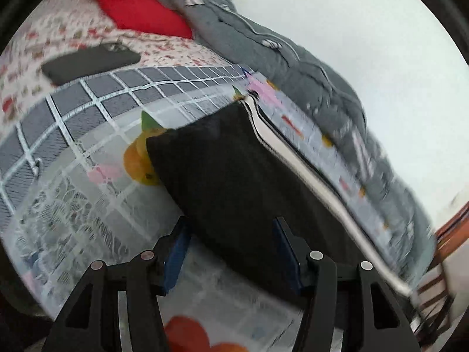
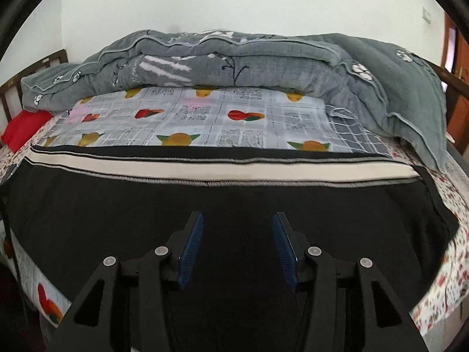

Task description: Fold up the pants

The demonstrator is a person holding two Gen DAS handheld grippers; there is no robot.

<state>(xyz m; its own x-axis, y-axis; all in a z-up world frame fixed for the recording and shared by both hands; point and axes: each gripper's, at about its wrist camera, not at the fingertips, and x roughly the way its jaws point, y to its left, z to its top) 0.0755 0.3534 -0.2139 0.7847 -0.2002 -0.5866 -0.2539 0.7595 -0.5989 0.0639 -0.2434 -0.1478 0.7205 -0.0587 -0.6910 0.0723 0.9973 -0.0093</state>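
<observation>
- Pants (image 2: 234,205), black with a white side stripe (image 2: 205,173), lie stretched flat across the fruit-print sheet (image 2: 205,117) on the bed.
- Left gripper (image 1: 231,252) hovers over one end of them, fingers apart.
- Right gripper (image 2: 237,246) hangs above their middle, fingers apart, empty.
- Grey quilt (image 2: 263,64) is heaped behind; red pillow (image 1: 140,8) and a dark phone (image 1: 91,61) lie near.

Left gripper (image 1: 231,252): jaws spread wide, blue pads (image 1: 176,261) facing each other across gap, nothing pinched between them, view tilted and blurred. Right gripper (image 2: 238,246): jaws likewise parted, blue pads (image 2: 192,249) apart, nothing clamped, held level and pointing straight ahead. Black linkage arms of both visible at bottom of each view.
</observation>
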